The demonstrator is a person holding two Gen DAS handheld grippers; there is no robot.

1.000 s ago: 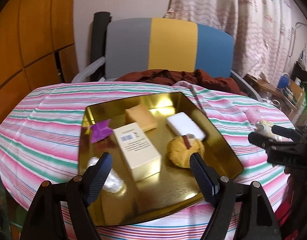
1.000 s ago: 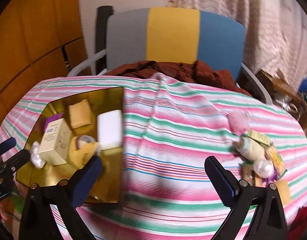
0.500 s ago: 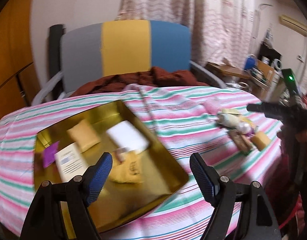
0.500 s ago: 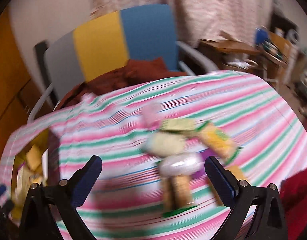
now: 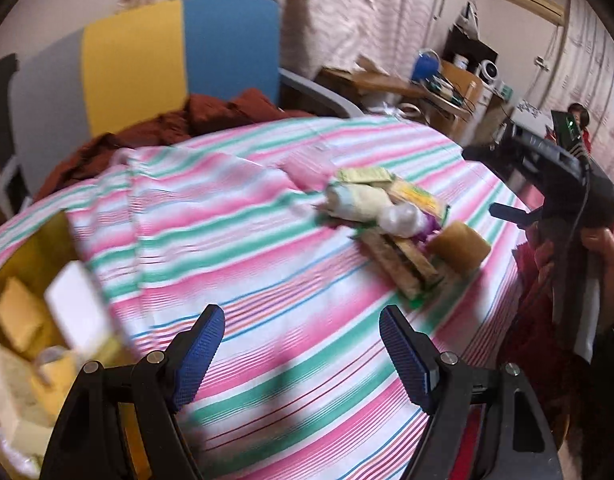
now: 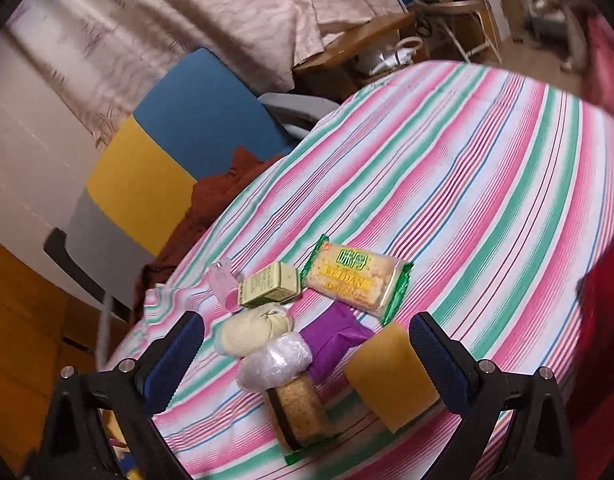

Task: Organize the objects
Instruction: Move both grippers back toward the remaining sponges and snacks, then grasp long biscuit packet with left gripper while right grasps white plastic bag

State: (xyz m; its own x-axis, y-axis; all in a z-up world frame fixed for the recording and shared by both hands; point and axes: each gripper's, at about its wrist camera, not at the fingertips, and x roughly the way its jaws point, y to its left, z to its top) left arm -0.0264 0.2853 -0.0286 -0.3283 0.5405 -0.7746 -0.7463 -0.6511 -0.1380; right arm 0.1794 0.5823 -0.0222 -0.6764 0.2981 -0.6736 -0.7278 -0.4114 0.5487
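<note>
Right gripper [image 6: 307, 354], jaws apart, hovers over the near pile: a yellow sponge [image 6: 391, 376] block, crinkly wrapped biscuits [image 6: 357, 278].

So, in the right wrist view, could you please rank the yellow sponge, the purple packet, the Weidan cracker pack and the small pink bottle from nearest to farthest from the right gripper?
1. Yellow sponge: right beside the right gripper's right-hand finger.
2. Purple packet: centre of the pile, just beyond.
3. Weidan cracker pack: farther back, to the right.
4. Small pink bottle: far left end of the pile.
</note>
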